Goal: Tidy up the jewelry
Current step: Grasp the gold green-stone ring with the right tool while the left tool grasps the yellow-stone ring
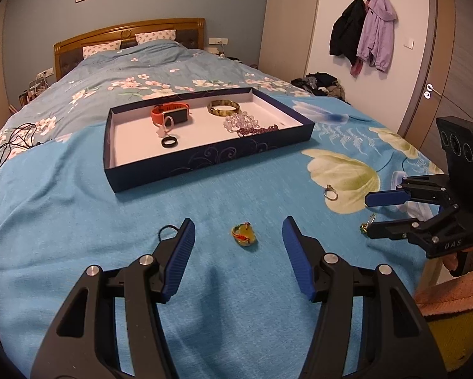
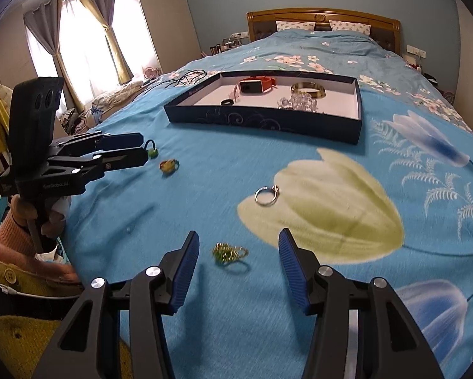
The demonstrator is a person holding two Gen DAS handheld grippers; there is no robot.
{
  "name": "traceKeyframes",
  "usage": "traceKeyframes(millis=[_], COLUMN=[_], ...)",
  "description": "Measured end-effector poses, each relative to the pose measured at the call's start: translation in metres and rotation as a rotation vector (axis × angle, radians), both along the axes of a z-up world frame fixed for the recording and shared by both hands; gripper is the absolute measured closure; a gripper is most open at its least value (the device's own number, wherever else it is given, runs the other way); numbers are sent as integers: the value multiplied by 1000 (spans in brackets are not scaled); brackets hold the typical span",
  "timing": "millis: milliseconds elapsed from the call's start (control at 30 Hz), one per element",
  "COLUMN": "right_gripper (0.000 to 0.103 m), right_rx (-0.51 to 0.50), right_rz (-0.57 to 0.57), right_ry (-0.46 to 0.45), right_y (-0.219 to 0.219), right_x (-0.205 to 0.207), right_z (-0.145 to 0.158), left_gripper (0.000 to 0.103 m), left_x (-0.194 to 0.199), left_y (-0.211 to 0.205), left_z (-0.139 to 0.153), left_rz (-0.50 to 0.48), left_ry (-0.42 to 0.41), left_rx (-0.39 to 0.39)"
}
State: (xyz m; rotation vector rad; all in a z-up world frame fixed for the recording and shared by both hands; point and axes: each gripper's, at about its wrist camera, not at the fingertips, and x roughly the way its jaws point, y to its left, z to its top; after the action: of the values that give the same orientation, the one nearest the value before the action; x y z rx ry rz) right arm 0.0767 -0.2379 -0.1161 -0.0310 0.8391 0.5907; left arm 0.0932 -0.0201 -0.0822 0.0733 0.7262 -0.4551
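Observation:
A dark blue tray [image 1: 185, 165] [image 2: 261, 126] lies on the blue bedspread, holding an orange watch [image 1: 170, 114] [image 2: 255, 86], a bangle [image 1: 223, 108] [image 2: 308, 90], crystal beads [image 1: 241, 123] [image 2: 299, 102] and a black ring [image 1: 169, 142] [image 2: 227, 102]. My left gripper [image 1: 239, 230] [image 2: 141, 150] is open, its fingers on either side of a yellow-red pendant [image 1: 244, 235] [image 2: 168, 166]. My right gripper [image 2: 239, 246] [image 1: 367, 216] is open around a gold-green ring [image 2: 228, 252] [image 1: 366, 227]. A silver ring [image 1: 330, 193] [image 2: 266, 195] lies between them and the tray.
A small green piece with a black loop [image 2: 151, 151] [image 1: 168, 229] lies by my left gripper. Black cables [image 1: 12, 142] [image 2: 185, 77] trail on the bed's left side. Pillows and a wooden headboard [image 1: 132, 31] stand at the far end.

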Motion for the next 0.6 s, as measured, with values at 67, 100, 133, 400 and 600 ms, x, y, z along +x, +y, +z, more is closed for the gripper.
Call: traceKeyframes(millis=[67, 100, 133, 400, 600], right_gripper=[58, 58, 59, 65, 72], right_rx=[8, 6, 3, 9, 4], right_rz=[-1, 0, 0, 2, -6], right_ry=[4, 4, 1, -8, -19], right_y=[1, 1, 3, 4, 5], right_x=[-2, -3, -4, -6, -7], right_z=[-2, -3, -3, -3, -4], left_gripper=[47, 47, 47, 50, 58], left_x=[2, 2, 3, 12, 20], left_y=[-1, -3, -4, -7, -15], left_z=[-1, -2, -2, -10, -16], left_rz=[-2, -2, -1, 2, -10], left_ry=[8, 10, 13, 65, 102], left_rx=[2, 3, 6, 19, 32])
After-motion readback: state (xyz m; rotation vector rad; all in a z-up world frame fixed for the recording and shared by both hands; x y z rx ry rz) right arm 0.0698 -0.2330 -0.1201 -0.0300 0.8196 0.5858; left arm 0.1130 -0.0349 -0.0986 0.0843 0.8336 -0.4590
